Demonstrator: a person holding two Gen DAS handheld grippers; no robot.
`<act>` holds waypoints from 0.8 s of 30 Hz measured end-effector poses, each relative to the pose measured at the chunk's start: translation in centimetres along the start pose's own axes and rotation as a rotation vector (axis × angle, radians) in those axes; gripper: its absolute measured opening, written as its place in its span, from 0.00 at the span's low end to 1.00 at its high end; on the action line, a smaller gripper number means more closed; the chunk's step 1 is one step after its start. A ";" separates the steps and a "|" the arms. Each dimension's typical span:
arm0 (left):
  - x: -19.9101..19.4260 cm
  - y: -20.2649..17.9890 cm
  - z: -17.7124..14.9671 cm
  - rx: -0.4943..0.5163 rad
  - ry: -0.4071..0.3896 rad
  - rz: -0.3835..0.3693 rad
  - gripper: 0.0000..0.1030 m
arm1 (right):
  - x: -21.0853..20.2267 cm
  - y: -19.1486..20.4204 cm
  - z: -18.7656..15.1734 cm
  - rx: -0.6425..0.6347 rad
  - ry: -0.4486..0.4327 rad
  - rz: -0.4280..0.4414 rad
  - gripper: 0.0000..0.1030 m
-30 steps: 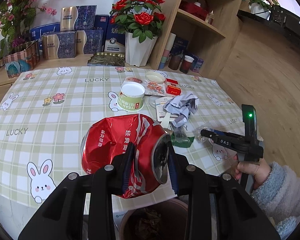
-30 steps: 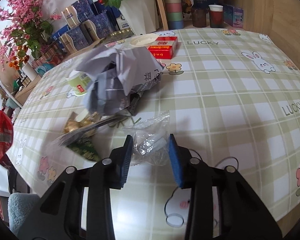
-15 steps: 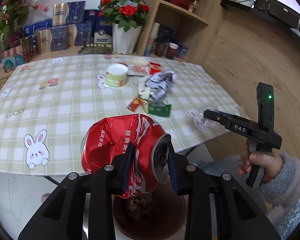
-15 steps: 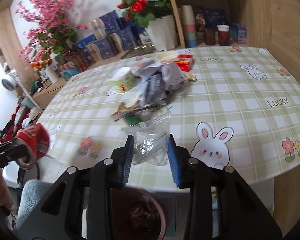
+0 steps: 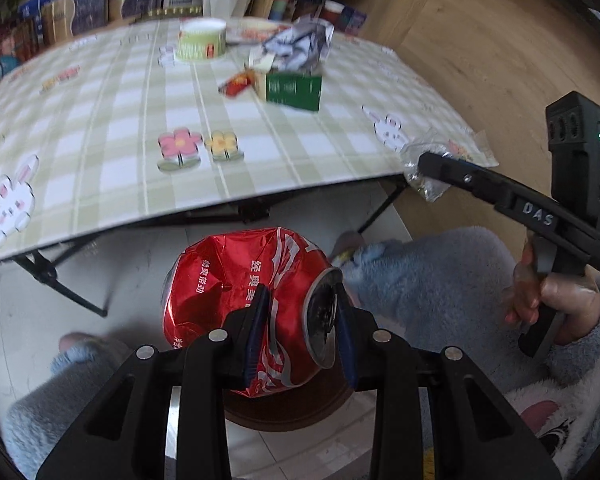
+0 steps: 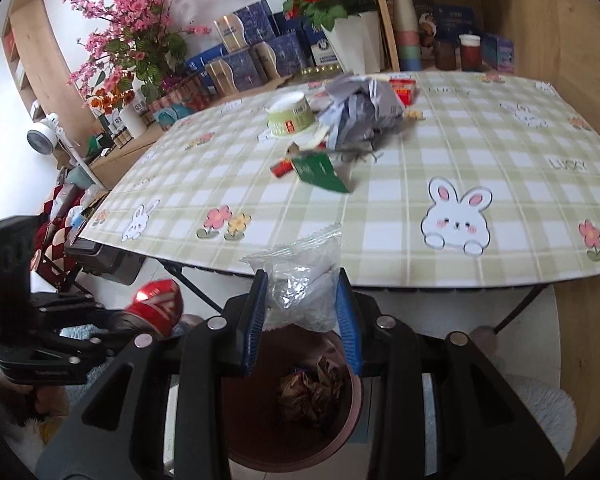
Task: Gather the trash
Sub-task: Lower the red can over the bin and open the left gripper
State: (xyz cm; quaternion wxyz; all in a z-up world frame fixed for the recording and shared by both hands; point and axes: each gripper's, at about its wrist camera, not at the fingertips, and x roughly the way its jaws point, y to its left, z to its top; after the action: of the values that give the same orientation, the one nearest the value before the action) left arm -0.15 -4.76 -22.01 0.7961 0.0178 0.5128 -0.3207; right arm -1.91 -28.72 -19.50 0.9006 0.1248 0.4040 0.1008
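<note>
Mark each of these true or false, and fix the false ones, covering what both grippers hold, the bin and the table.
1. The left gripper is clamped on a crushed red can. True.
2. The right gripper is empty. False: it is shut on a clear plastic wrapper.
3. The brown bin below the grippers is empty. False: crumpled brownish trash lies inside it.
4. A green carton lies on the table. True.
5. The paper cup has been carried off the table. False: it stands beside the crumpled grey paper.
</note>
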 end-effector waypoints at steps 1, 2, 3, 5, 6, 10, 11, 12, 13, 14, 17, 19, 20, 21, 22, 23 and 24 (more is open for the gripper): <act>0.6 0.3 0.0 -0.009 0.021 -0.008 0.31 | 0.1 -0.3 -0.1 0.012 0.003 0.006 0.35; 1.2 0.4 -0.1 -0.015 0.040 -0.012 0.31 | 0.3 -0.5 -0.2 0.025 0.008 0.010 0.35; 1.9 0.6 -0.2 -0.020 0.062 -0.014 0.31 | 0.5 -0.7 -0.3 0.029 0.011 0.010 0.35; 3.1 1.0 -0.2 -0.030 0.103 -0.006 0.31 | 0.8 -1.0 -0.4 0.039 0.018 0.014 0.35; 3.6 1.1 -0.2 -0.035 0.120 0.000 0.31 | 1.0 -1.2 -0.5 0.043 0.021 0.018 0.35; 5.9 1.8 -0.5 -0.056 0.200 0.013 0.31 | 1.8 -1.6 -1.0 0.060 0.039 0.036 0.35; 6.2 1.9 -0.6 -0.059 0.212 0.013 0.31 | 2.0 -1.6 -1.0 0.061 0.043 0.038 0.35; 6.6 2.0 -0.7 -0.063 0.227 0.013 0.31 | 2.2 -1.6 -1.1 0.062 0.047 0.042 0.35; 7.0 2.1 -0.7 -0.065 0.238 0.014 0.31 | 2.4 -1.7 -1.2 0.064 0.051 0.044 0.35; 7.3 2.2 -0.6 -0.066 0.245 0.015 0.31 | 2.5 -1.8 -1.2 0.067 0.053 0.047 0.35; 8.4 2.4 -0.5 -0.066 0.275 0.026 0.31 | 2.9 -2.1 -1.3 0.076 0.062 0.056 0.35; 9.3 2.5 -0.4 -0.053 0.296 0.043 0.31 | 3.1 -2.3 -1.4 0.084 0.066 0.057 0.35; 9.6 2.5 -0.3 -0.047 0.304 0.050 0.31 | 3.1 -2.5 -1.3 0.088 0.066 0.059 0.35; 10.0 2.6 -0.3 -0.042 0.313 0.056 0.31 | 3.1 -2.8 -1.3 0.098 0.067 0.061 0.35; 10.3 2.8 -0.3 -0.041 0.318 0.057 0.31 | 3.2 -2.9 -1.4 0.106 0.069 0.061 0.35; 10.4 3.0 -0.3 -0.043 0.322 0.056 0.31 | 3.2 -3.1 -1.4 0.112 0.070 0.063 0.35; 10.7 3.1 -0.2 -0.044 0.324 0.053 0.31 | 3.2 -3.3 -1.4 0.120 0.070 0.062 0.35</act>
State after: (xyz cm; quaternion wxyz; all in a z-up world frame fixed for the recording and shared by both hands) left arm 4.16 -7.46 -31.88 0.7115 0.0652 0.6406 -0.2813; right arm -0.61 -30.76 -23.68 0.8731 0.1876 0.4367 0.1085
